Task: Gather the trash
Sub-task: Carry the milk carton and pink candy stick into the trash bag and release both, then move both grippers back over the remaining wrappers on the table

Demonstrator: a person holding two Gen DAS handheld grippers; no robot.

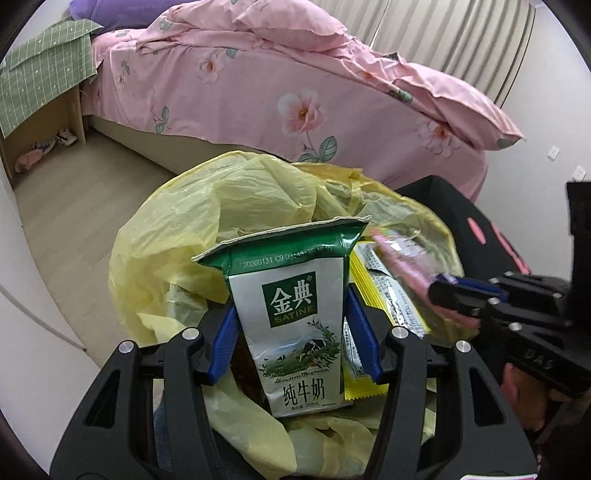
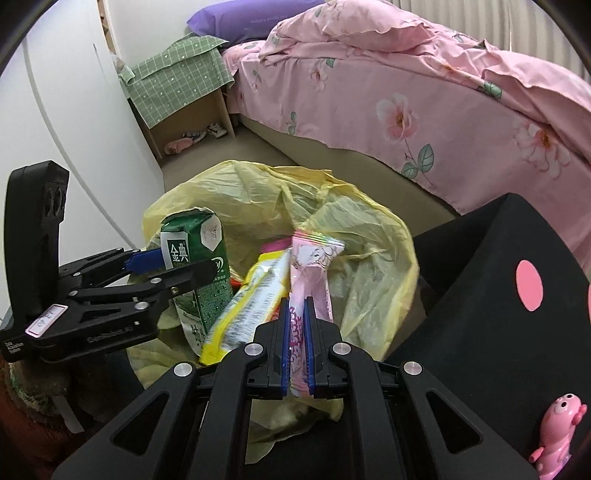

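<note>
Gripping a milk carton [image 1: 295, 325] in my left gripper [image 1: 295, 343] and a pink wrapper [image 2: 306, 295] in my right gripper [image 2: 297, 343], I hold both over the yellow trash bag [image 2: 369, 236]. Its rim lies wide open; bare floor [image 1: 74, 206] separates it from the bed [image 1: 258, 92].

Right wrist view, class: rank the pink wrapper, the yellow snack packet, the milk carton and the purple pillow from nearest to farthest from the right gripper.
1. Pink wrapper: clamped between the right gripper pads.
2. Yellow snack packet: just left, lying in the yellow bag.
3. Milk carton: further left, held by the left gripper.
4. Purple pillow: far back on the bed.
</note>
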